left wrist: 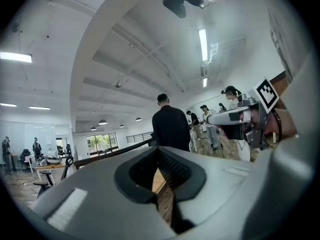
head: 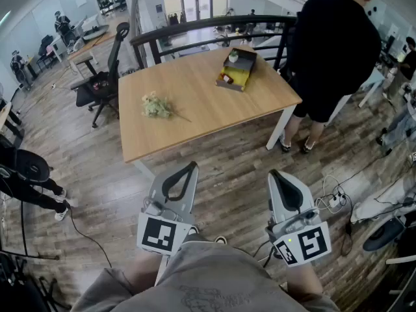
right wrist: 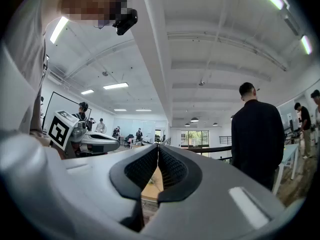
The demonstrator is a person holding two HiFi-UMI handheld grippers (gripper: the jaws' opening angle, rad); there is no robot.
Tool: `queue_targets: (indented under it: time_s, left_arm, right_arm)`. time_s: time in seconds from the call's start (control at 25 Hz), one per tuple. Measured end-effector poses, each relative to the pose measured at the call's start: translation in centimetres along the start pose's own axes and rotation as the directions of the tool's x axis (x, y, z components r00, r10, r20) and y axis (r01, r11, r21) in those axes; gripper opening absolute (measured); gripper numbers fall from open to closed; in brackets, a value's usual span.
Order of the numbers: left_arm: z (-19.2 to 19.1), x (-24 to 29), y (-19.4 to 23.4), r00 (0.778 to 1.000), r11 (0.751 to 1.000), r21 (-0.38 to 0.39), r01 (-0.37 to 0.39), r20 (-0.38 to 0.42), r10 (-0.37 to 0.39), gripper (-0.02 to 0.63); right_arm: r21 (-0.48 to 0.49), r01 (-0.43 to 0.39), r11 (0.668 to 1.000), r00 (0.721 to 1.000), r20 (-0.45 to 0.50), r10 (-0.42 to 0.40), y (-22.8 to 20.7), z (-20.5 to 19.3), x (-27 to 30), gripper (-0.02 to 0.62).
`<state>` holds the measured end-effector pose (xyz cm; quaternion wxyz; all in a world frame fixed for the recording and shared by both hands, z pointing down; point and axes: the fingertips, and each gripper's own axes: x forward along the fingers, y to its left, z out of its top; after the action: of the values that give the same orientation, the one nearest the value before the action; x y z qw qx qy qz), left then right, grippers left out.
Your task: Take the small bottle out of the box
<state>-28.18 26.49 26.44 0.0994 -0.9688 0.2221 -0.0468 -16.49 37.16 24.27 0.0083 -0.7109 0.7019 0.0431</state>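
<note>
Grippers sit nearest, level at the person's waist: the left gripper point(head: 187, 171) and right gripper point(head: 279, 176) each have their jaws pressed together and hold nothing. Beyond them is a wooden table point(head: 195, 119) with a bunch of flowers point(head: 158, 106) on it. Only the head view shows the box point(head: 235, 70) at the table's far edge. The bottle is too small to pick out in it. A person in black point(head: 331, 51) stands by that corner.

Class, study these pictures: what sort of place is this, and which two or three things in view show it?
Most likely an open-plan office or lab: a wooden table, a black swivel chair beside it, and long strip lights on a high ceiling.
</note>
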Motion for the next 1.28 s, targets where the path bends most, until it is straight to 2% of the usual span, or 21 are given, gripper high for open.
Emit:
queue_targets:
  time_s: [0.52,0.64,0.76,0.8,1.28]
  left_arm:
    - [0.1,0.8,-1.1,1.0,1.0,-0.002,0.008,-0.006,-0.008,0.002]
    - [-0.2,1.0,-1.0,1.0,1.0,-0.004,0.006,-0.013,-0.006,0.002]
    - [-0.2,1.5,-0.8,1.0,1.0,0.0,0.01,-0.016,-0.01,0.002]
    - [-0.3,1.8,-0.8,1.0,1.0,0.001,0.012,-0.017,-0.012,0.002]
    - [-2.0,8.4,2.0,0.999,0.999,-0.011,0.037,-0.028,-0.037,0.002]
  right_arm:
    - [0.01,-0.023,1.0,1.0,-0.021,0.023,-0.7,-0.7,-0.6,0.014]
    - [0.03,-0.011,0.999,1.0,0.003,0.011,-1.0,-0.6,-0.7,0.015]
    - [0.046,0.015,0.999,1.0,0.017,-0.015,-1.8,-0.5,-0.3,0.158]
    - [0.045,0.022,0.999,1.0,0.014,-0.023,-2.2,-0.6,-0.1,0.171]
    - [0.056,0.042,0.998,0.998,-0.047,-0.039,-6.2,-3.4,5.1,0.173]
